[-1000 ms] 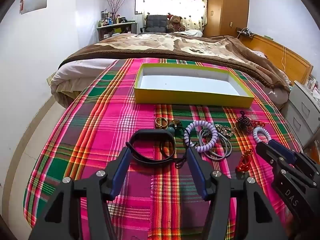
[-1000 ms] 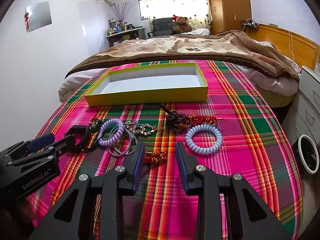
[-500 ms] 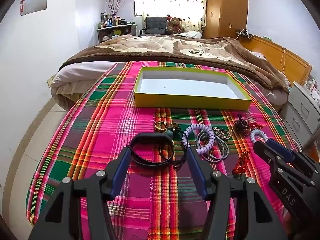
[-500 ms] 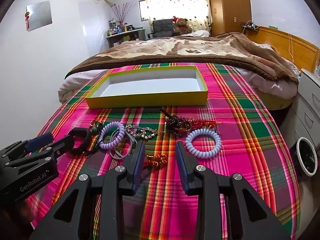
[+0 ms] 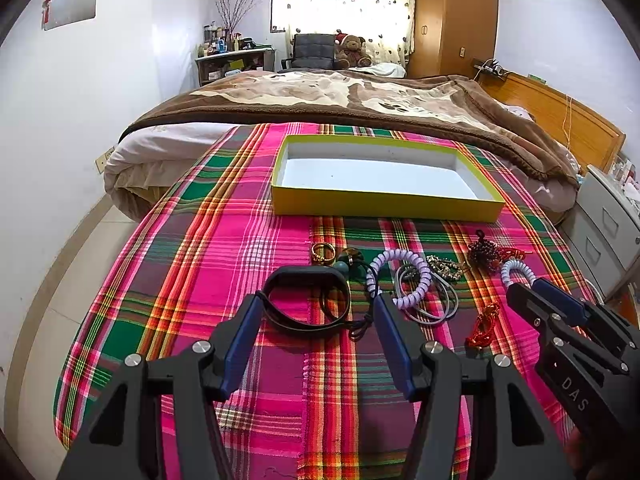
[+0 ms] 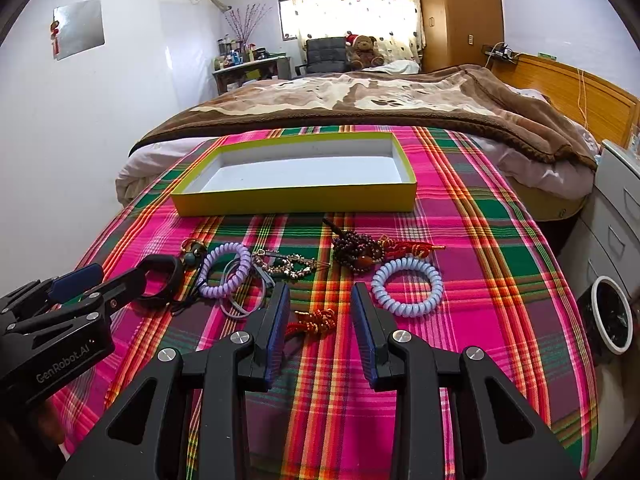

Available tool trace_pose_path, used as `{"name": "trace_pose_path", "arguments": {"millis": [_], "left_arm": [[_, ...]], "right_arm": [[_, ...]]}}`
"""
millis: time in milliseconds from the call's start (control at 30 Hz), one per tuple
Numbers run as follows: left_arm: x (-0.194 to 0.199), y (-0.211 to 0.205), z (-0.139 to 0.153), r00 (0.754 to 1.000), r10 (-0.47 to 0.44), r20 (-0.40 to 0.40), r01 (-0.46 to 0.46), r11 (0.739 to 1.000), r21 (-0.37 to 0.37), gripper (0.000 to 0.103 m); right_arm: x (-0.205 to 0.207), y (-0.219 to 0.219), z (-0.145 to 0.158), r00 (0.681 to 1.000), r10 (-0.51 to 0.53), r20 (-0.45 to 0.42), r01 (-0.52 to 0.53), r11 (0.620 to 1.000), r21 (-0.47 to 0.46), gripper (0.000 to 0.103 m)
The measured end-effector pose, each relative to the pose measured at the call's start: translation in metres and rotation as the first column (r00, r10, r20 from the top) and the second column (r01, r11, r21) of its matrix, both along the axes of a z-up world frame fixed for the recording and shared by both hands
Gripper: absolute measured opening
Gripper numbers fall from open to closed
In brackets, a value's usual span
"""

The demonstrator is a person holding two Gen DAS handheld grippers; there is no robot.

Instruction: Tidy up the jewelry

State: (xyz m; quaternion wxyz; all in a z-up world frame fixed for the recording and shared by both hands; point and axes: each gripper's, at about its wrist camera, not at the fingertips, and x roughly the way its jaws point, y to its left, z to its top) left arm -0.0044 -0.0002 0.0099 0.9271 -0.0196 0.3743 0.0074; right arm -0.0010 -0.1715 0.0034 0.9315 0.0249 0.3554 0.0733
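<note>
Bracelets and coil bands [image 6: 407, 287] lie scattered before the yellow tray [image 6: 294, 200] (empty).

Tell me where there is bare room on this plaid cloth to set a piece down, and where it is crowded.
Free: the whole floor of the yellow box, and the plaid cloth left of the black band. Also free: cloth right of the pale blue coil bracelet. Crowded: the strip before the box, from the gold ring to the dark bead string.
</note>
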Motion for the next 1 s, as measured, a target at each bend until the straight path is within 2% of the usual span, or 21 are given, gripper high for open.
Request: {"name": "trace_pose_path", "arguments": {"millis": [1000], "left_arm": [[-0.0004,0.001,-0.0018,1.0,0.002,0.0,-0.002,1.0,0.0,0.06]], "right_arm": [[-0.0027,-0.0017,0.0004,1.0,-0.004,0.004,0.004,1.0,0.003,0.032]]}}
